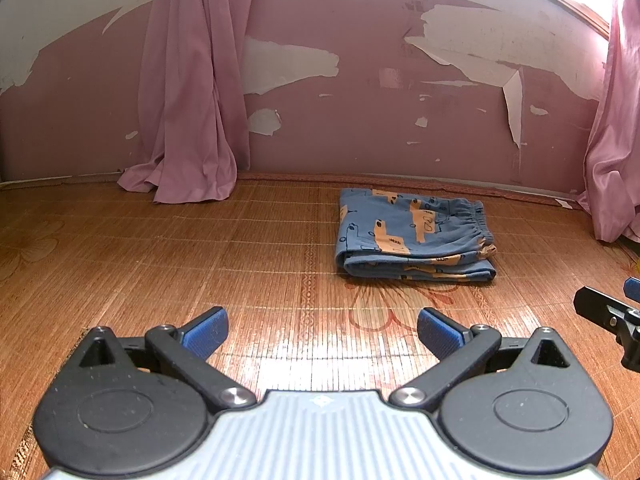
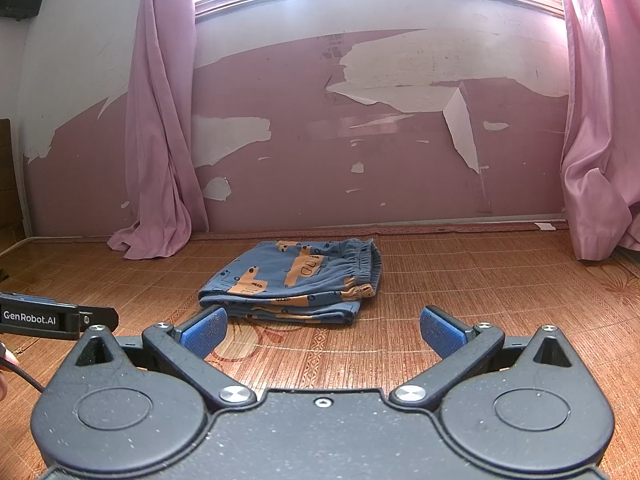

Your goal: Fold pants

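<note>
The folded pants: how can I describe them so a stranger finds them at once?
Look at the woven bamboo mat below the peeling pink wall. Between the two pink curtains, the folded pants lie in a flat stack. They are the only blue cloth there, with orange patches and a gathered elastic waistband.

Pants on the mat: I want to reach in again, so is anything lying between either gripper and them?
Nothing visible is. Only bare woven mat lies between the open right gripper and the folded pants, and the same holds for the open left gripper. Neither touches them.
</note>
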A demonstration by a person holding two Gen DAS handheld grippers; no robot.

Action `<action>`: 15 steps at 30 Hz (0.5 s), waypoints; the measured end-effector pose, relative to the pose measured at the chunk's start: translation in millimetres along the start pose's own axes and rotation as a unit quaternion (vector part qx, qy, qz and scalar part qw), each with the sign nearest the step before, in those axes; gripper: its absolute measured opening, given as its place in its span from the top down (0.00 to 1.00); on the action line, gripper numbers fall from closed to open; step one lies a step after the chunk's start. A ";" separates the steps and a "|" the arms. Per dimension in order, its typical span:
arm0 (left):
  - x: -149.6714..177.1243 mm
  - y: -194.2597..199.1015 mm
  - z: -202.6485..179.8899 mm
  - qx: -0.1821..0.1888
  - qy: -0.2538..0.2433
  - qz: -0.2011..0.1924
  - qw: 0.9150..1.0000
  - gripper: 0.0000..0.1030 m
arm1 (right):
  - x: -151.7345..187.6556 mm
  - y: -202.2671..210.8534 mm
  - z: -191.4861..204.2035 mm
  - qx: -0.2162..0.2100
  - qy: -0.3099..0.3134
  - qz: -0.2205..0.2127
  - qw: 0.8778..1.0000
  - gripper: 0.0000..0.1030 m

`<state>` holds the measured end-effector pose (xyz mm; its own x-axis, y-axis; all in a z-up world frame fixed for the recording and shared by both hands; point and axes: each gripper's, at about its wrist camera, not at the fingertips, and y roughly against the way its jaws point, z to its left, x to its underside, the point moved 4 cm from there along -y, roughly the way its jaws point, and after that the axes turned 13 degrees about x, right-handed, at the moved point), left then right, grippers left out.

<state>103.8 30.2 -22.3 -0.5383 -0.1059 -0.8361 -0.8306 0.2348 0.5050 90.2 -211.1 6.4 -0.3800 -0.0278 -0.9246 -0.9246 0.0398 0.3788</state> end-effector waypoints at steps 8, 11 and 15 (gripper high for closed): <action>0.7 -0.5 -0.5 -0.001 0.000 0.001 1.000 0.00 | 0.0 0.0 0.1 0.000 0.000 0.001 1.000 0.01; 1.0 -0.4 -0.4 0.000 0.000 0.001 1.000 0.00 | 0.0 0.0 -0.1 0.000 0.000 0.000 1.000 0.01; 1.3 0.5 -0.5 -0.006 0.001 0.004 1.000 0.00 | 0.0 -0.1 -0.1 0.000 0.000 0.001 1.000 0.01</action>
<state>102.6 29.7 -23.0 -0.5446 -0.1069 -0.8318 -0.8283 0.2239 0.5136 90.3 -211.3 6.4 -0.3810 -0.0285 -0.9241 -0.9242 0.0398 0.3798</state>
